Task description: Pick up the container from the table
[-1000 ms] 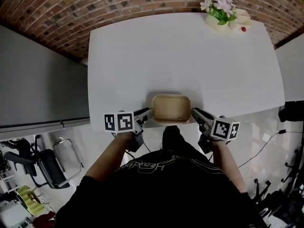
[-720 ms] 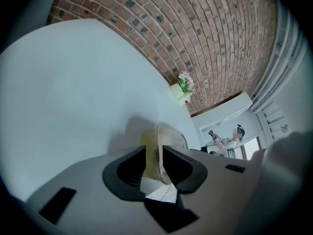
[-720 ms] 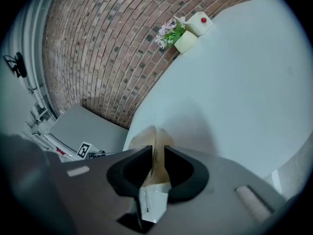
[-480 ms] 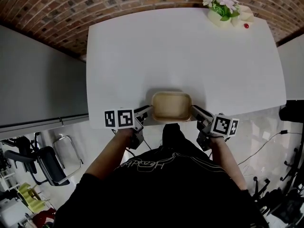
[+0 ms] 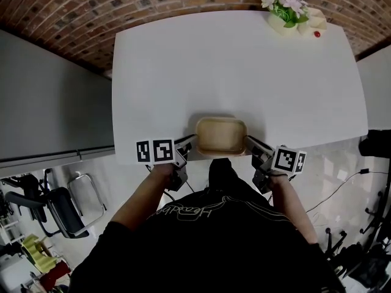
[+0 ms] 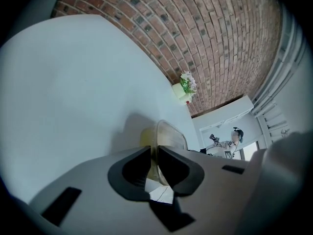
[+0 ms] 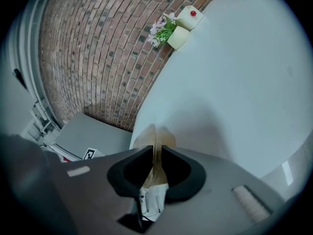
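Note:
A shallow tan container (image 5: pixel 221 136) sits at the near edge of the white table (image 5: pixel 232 66). My left gripper (image 5: pixel 194 140) is at its left end and my right gripper (image 5: pixel 247 140) at its right end. In the left gripper view the container's thin rim (image 6: pixel 168 133) runs between the jaws of the left gripper (image 6: pixel 154 151), which are closing and stand narrow against it. In the right gripper view the rim (image 7: pixel 151 136) is pinched between the jaws of the right gripper (image 7: pixel 157 153). The container still rests on the table.
A pot of pale flowers (image 5: pixel 282 11), a cream box (image 5: pixel 311 22) and a small red ball (image 5: pixel 316 33) stand at the table's far right corner. A brick wall runs behind the table. A grey surface lies at the left.
Both grippers stay at the container's two ends and the container has not moved. Only the view has shifted slightly.

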The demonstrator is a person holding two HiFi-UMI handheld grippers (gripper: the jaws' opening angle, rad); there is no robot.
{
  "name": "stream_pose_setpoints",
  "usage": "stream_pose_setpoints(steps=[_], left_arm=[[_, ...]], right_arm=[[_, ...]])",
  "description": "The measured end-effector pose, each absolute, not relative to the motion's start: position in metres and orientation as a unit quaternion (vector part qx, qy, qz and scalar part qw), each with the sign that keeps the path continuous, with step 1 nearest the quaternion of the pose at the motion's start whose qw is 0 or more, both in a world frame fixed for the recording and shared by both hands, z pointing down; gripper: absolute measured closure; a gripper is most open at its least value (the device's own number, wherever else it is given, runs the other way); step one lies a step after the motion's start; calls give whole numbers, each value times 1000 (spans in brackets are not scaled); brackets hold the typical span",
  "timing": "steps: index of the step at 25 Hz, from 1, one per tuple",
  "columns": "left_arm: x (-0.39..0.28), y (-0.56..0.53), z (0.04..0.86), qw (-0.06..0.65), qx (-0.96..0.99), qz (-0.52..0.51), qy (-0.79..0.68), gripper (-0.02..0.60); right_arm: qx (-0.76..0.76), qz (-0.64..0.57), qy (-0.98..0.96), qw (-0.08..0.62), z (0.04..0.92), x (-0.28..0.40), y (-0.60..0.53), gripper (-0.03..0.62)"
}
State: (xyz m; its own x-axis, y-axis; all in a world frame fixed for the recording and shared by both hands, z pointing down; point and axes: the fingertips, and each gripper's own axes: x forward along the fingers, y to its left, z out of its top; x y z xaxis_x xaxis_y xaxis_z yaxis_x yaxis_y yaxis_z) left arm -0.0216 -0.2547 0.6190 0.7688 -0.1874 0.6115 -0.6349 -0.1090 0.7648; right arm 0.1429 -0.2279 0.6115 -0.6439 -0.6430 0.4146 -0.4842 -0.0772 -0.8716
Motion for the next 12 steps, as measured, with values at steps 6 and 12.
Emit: stream_pose_setpoints(steps=[6,12], left_arm=[[-21,-256,618,601,721,184,-292,529],[-23,-253,610,588,729,185,-297,531]], right_arm=[[-421,-602,675,60,611,143,-227,537],[-415,-592,688,64,602,140,-223,539]])
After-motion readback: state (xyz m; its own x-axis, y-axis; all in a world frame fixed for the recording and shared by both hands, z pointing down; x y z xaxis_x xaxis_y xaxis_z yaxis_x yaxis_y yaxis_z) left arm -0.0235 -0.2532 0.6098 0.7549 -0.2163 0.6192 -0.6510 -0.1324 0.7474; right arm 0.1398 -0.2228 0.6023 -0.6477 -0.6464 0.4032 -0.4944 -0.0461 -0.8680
